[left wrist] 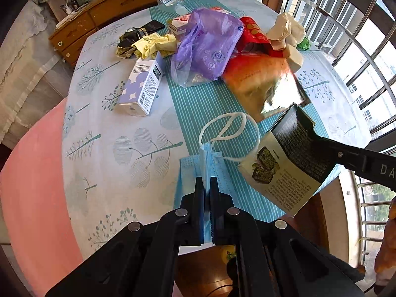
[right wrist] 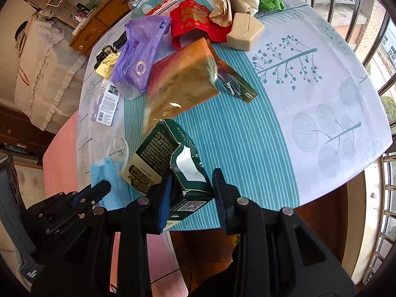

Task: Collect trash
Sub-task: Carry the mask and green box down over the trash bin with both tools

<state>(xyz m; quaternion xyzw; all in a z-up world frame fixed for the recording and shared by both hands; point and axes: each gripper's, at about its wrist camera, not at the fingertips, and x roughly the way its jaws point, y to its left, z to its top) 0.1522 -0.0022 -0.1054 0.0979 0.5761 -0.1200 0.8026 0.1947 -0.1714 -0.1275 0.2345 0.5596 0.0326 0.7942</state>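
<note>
Lifting two pieces of trash at once: the left hand-held gripper [left wrist: 207,185] is pinched tight on a fold of the blue face mask [left wrist: 198,173], and the right hand-held gripper [right wrist: 191,185] is clamped on the torn end of the dark green snack box [right wrist: 158,158]. Both items hang at the near edge of the desk [left wrist: 111,133], the mask just left of the box and its white ear loops [left wrist: 227,133] trailing toward the pile.

The mask is held only by a thin pleat, so the pinch has to stay firm; a quick swing could, I'd judge, slip it free or let a loop snag the box. The box is gripped at its ripped, open mouth, a soft spot that may crumple, so a steady carry with no extra squeeze looks wise.

Beyond the box, farther from the near edge, the rest waits: a gold foil pouch [left wrist: 262,84], a purple plastic bag [left wrist: 208,47], a red bag [left wrist: 255,37], crumpled paper [left wrist: 287,29], a white and purple carton [left wrist: 141,89] and a yellow wrapper [left wrist: 153,44]. No bin shows in either view, so where these two go I cannot tell. Keeping the two grippers apart on the way avoids tangling the loops.
</note>
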